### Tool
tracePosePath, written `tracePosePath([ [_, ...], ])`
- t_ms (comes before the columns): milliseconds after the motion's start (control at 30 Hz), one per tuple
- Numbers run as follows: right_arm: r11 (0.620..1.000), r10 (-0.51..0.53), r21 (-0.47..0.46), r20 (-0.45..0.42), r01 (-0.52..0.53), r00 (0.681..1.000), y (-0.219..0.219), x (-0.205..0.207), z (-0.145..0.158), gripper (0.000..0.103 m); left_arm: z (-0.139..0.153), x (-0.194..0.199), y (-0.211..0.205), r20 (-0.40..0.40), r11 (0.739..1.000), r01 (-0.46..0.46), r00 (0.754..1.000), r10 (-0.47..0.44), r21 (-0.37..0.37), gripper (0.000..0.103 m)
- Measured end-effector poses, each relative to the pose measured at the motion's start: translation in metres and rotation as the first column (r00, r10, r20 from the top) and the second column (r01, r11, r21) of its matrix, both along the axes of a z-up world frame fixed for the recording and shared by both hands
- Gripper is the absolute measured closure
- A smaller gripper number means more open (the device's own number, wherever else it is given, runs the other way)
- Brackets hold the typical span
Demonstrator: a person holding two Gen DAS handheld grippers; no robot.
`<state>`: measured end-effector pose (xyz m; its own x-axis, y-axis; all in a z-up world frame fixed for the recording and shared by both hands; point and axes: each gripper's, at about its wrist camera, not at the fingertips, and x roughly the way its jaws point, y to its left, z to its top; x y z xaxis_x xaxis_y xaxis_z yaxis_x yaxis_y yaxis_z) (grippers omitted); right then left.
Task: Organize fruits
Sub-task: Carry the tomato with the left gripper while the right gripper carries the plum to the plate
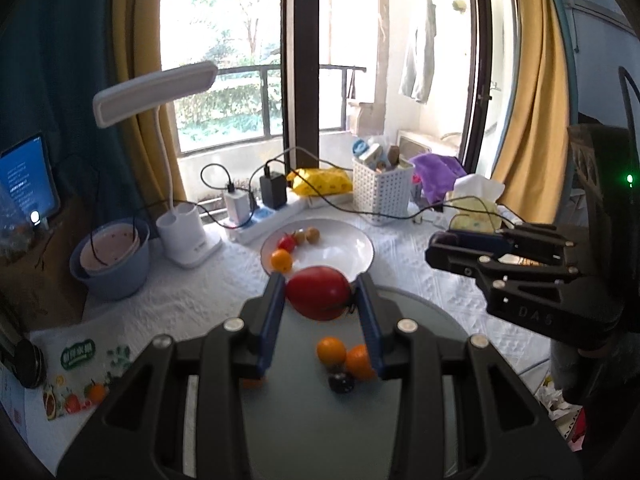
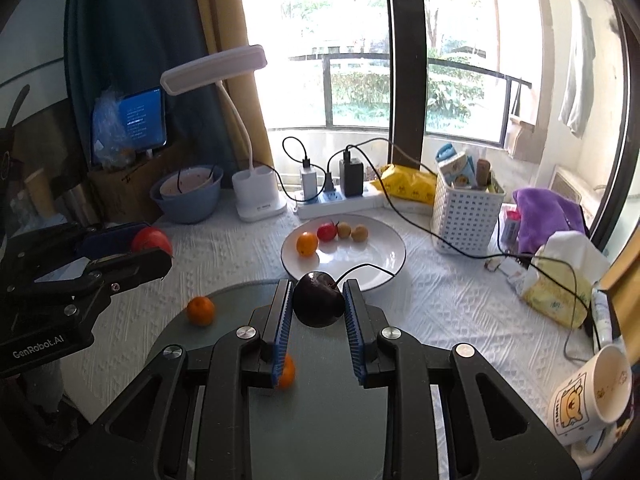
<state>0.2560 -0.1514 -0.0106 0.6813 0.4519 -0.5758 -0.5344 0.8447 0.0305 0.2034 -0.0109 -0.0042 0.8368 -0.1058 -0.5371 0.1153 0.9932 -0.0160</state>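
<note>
My left gripper (image 1: 320, 292) is shut on a large red fruit (image 1: 318, 298) and holds it above the grey round tray (image 1: 320, 420), near the white plate (image 1: 344, 256). My right gripper (image 2: 318, 300) is shut on a dark purple fruit (image 2: 318, 300) at the plate's (image 2: 372, 256) near rim. The plate holds an orange (image 2: 307, 244), a small red fruit (image 2: 327, 231) and two brownish fruits (image 2: 352, 232). On the tray lie two oranges (image 1: 346, 354) and a dark fruit (image 1: 341, 382). The left gripper with its red fruit (image 2: 150, 240) shows at the left of the right wrist view.
A desk lamp (image 2: 256, 196), a blue bowl (image 2: 188, 196), a power strip with chargers (image 2: 336, 200), a white basket (image 2: 466, 216), a tissue pack (image 2: 560, 284) and a mug (image 2: 592, 396) surround the plate. A black cable (image 2: 440, 240) crosses the plate's right side.
</note>
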Motion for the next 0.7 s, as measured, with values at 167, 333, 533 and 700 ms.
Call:
tracePosePath([
  [167, 1.0, 0.0, -0.001, 0.021, 0.0, 1.0, 0.003, 0.005, 0.009, 0.075, 0.008, 0.007, 0.004, 0.014, 1.0, 0.007, 1.0, -0.007, 0.004, 0.066],
  [333, 1.0, 0.001, 0.002, 0.039, -0.001, 0.999, 0.005, 0.014, 0.017, 0.075, 0.012, 0.018, 0.007, 0.023, 1.0, 0.007, 1.0, -0.007, 0.007, 0.066],
  [533, 1.0, 0.002, 0.001, 0.056, -0.002, 0.998, 0.007, 0.028, 0.024, 0.075, 0.017, 0.032, 0.009, 0.032, 1.0, 0.008, 0.999, -0.008, 0.011, 0.066],
  [700, 1.0, 0.01, -0.006, 0.065, -0.01, 0.998, 0.011, 0.041, 0.029, 0.075, 0.022, 0.045, 0.011, 0.045, 1.0, 0.006, 0.999, -0.006, 0.018, 0.066],
])
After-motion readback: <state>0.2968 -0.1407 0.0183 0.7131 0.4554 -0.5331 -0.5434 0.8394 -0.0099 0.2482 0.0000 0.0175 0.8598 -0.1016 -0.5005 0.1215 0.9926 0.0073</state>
